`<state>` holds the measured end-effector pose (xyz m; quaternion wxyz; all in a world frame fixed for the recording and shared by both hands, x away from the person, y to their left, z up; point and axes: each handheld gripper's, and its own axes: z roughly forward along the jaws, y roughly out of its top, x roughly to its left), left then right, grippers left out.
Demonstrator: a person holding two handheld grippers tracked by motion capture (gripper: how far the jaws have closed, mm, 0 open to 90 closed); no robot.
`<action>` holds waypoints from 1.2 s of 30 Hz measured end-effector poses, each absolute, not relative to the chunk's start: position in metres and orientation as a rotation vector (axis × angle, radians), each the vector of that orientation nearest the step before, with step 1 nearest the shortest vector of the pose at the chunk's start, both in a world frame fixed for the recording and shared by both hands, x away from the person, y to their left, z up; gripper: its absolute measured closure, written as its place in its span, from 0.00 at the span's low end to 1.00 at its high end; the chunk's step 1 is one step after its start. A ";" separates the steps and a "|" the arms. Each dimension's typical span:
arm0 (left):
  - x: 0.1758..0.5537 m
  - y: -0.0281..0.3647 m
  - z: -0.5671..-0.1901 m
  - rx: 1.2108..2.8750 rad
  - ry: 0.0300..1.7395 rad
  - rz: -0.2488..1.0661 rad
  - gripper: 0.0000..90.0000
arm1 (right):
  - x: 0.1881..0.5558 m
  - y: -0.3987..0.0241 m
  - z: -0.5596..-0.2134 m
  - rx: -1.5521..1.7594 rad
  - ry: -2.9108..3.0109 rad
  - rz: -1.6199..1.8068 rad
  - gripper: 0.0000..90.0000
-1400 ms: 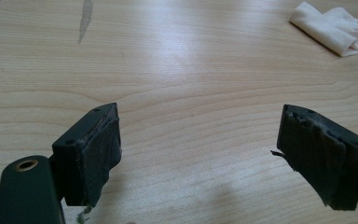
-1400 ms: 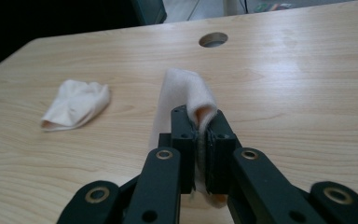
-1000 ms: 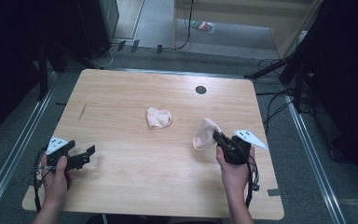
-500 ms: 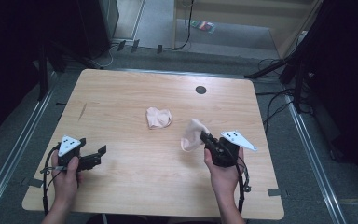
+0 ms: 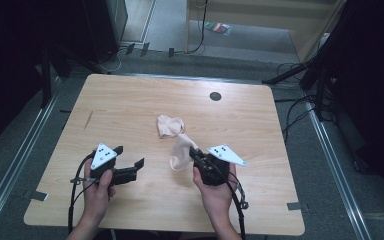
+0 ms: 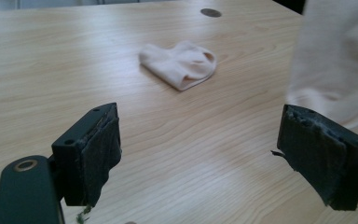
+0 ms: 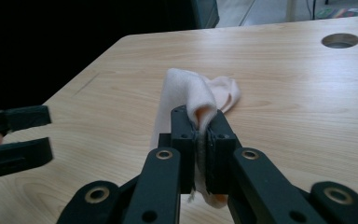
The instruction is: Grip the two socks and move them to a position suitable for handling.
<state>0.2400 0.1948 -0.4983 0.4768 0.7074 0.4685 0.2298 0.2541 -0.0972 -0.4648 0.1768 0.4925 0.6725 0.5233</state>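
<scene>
Both tongs have shifted toward the bench (image 5: 130,105) centre. Right tongs (image 5: 196,152) are clamped on a pale sock (image 5: 180,152), held beside the second sock (image 5: 170,126) lying flat. Left tongs (image 5: 130,165) stand apart, empty.

A sock (image 5: 170,126) lies mid-table (image 5: 280,165), beyond both grippers.

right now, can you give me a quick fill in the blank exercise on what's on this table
1. The right gripper is shut on a pale pink ____.
2. The left gripper has its fingers ____, with nothing between them.
3. A second pale pink sock lies on the light wooden ____.
4. The round dark hole is in the tabletop's ____ side from the person.

Missing words: sock; open; table; far
</scene>
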 end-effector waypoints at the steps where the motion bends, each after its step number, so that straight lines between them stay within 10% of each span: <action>1: 0.240 0.192 -0.498 1.731 1.136 0.561 0.15 | 0.252 -0.092 -0.465 1.394 1.908 1.487 0.94; 20: 0.241 0.173 -0.537 1.868 1.028 0.321 0.21 | 0.236 -0.052 -0.513 1.401 1.969 1.535 0.94; 28: 0.253 0.160 -0.551 1.991 1.102 0.278 0.55 | 0.237 -0.059 -0.522 1.381 1.982 1.527 0.91; 36: 0.252 0.151 -0.549 2.052 1.056 0.339 1.00 | 0.240 -0.073 -0.510 1.318 2.003 1.589 0.67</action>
